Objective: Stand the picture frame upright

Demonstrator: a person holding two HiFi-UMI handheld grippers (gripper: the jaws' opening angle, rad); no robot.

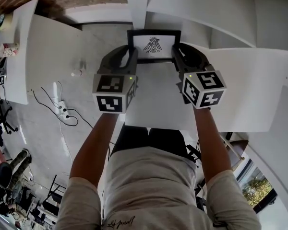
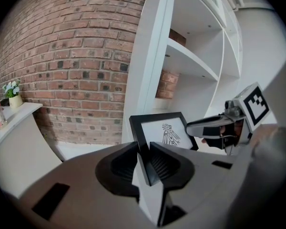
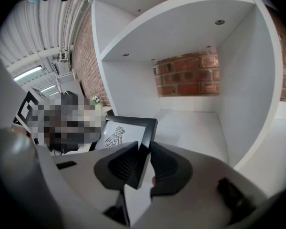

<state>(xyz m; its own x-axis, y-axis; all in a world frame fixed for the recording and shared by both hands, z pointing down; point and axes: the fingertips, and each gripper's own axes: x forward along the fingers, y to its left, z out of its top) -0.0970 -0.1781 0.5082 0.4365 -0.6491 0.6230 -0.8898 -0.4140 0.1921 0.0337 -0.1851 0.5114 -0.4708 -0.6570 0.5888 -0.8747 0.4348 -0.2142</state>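
Now left gripper [image 1: 132,52] and right gripper [image 1: 175,52] each pinch one side of the picture frame [image 1: 154,45]. Seat its base, seemingly near the white surface [image 1: 156,99], flat before releasing.

Red brick wall [image 2: 76,56] at back & left. White shelving unit [image 2: 181,61] stands in front of it w/ open compartments; brick shows thru the back of one compartment [image 3: 186,75]. White surface [image 1: 158,104] runs up to the shelving's base. Pale grey floor [image 1: 43,71] off the surface's left edge, w/ a white power strip [image 1: 61,109] & black cables [image 1: 72,117] on it. White counter [image 2: 19,128] by the brick wall, small flower pot [image 2: 13,99] on top. Overhead: strip lights [image 3: 28,73], white pipes [image 3: 66,27]. Window [image 1: 254,188] low right in head view, daylit, greenery outside.
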